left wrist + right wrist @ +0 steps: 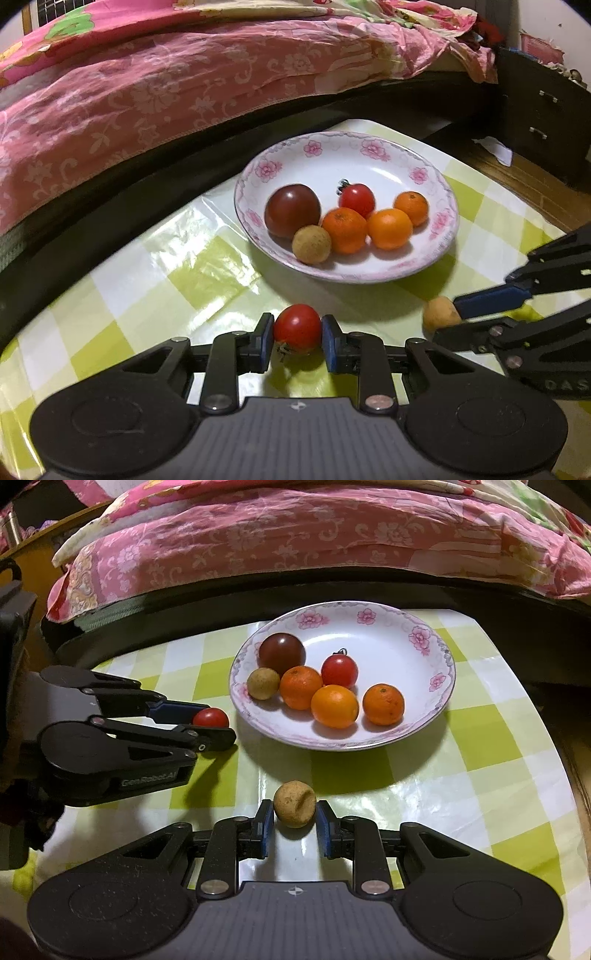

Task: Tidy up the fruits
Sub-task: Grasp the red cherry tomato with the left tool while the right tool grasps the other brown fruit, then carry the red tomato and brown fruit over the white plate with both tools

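A white floral plate [373, 275] [406, 627] holds a dark tomato [292, 210] [282, 654], a red cherry tomato [357, 200] [339, 670], three small oranges [389, 228] [334, 706] and a tan longan [311, 244] [263, 683]. My left gripper [297, 334] [218, 722] is shut on a red cherry tomato [297, 327] [210, 717] just in front of the plate. My right gripper [294, 814] [448, 321] is shut on a tan longan [294, 804] [439, 314], also in front of the plate.
The plate sits on a green and white checked tablecloth [159, 273] [480, 786]. A bed with pink floral bedding [184, 85] [295, 535] runs along the far side. A dark drawer cabinet [543, 110] stands at the right.
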A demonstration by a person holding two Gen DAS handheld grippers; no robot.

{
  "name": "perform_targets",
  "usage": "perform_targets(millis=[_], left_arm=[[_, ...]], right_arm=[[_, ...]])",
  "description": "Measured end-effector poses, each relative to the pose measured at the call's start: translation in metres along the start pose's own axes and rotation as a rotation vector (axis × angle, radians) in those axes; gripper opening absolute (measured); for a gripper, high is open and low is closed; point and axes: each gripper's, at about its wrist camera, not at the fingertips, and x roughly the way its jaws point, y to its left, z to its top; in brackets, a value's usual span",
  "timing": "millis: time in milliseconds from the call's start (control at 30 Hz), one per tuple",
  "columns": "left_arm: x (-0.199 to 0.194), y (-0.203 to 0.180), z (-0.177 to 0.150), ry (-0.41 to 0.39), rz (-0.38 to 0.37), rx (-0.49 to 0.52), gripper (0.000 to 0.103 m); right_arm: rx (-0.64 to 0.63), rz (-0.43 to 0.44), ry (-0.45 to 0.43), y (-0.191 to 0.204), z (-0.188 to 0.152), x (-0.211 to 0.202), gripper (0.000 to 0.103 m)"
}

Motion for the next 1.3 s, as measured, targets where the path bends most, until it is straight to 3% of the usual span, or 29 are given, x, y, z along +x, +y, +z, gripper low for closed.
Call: perform_targets(millis=[467, 1300], left_arm=[[-0.043, -0.03, -0.046, 0.06, -0.07, 0.075, 0.035], [-0.044, -0.033, -0.052, 0.051, -0.057, 0.106, 0.035]], right_arm=[[-0.121, 0.035, 0.027, 0.016, -0.028, -0.022, 0.021], [-0.151, 0.011, 0.036, 0.025, -0.031, -0.014, 0.022]])
